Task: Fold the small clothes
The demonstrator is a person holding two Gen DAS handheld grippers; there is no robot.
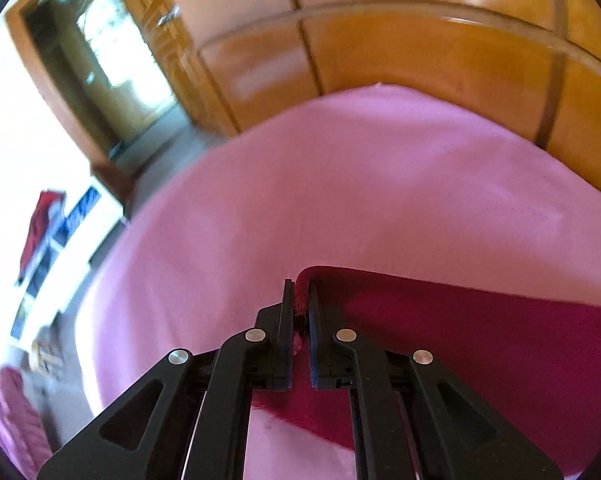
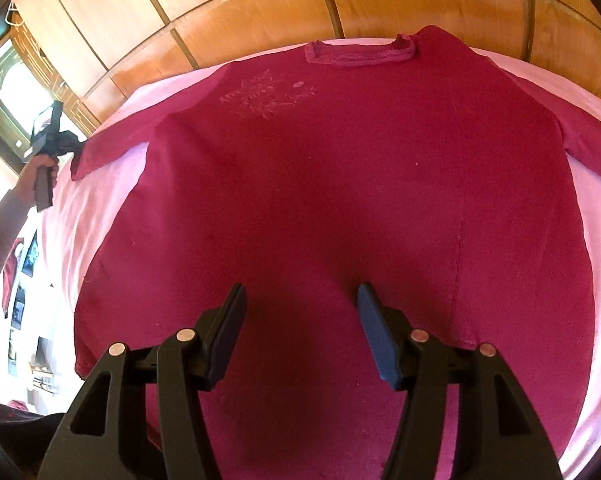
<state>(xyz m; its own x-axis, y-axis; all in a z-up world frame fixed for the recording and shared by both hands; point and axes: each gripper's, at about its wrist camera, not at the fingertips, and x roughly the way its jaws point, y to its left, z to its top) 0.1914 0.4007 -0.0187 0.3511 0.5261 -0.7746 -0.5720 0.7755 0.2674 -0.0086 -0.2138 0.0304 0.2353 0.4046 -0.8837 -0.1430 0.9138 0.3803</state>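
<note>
Sleeve fold begins: left tool (image 1: 300, 300) clenched on T-shirt (image 2: 340, 200) sleeve cuff, right tool (image 2: 300, 320) released above hem; next, carry cuff inward.

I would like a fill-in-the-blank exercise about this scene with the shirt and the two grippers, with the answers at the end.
1. The left gripper is shut on the end of the shirt's ____.
2. The T-shirt lies spread on a sheet whose colour is ____.
3. The jaws of the right gripper stand ____ above the shirt's lower part.
4. The collar points toward the ____ panelling behind the bed.

Missing words: sleeve; pink; open; wooden
</note>
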